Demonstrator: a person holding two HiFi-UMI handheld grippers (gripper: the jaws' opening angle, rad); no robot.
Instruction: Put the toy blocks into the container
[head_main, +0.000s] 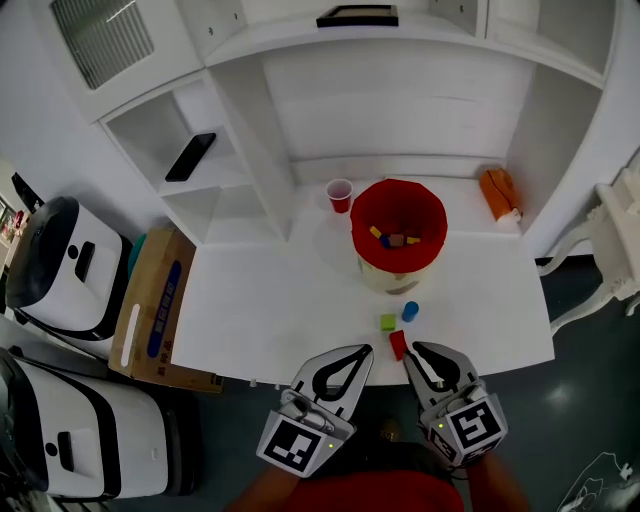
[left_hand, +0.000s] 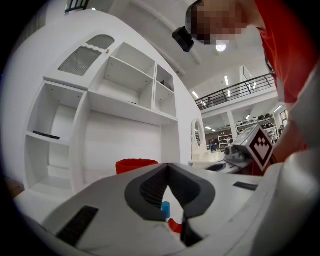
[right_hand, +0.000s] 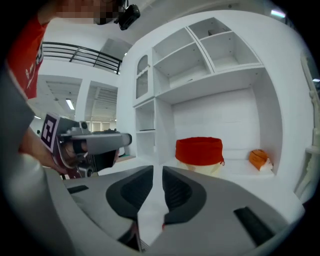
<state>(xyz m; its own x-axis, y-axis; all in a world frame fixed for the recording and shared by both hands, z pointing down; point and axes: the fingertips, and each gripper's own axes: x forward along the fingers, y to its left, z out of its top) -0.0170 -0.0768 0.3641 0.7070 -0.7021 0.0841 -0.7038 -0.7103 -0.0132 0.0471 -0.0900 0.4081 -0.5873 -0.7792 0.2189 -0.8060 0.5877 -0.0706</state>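
just beside the narrowly parted, empty right claw (head_main: 430, 358) lies the red block (head_main: 398, 344).

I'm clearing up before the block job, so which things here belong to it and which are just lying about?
Part of the job: red container; green block; blue block; red block; blocks already inside the container.

Just lying about: red cup; orange object; black device on the shelf; cardboard box.
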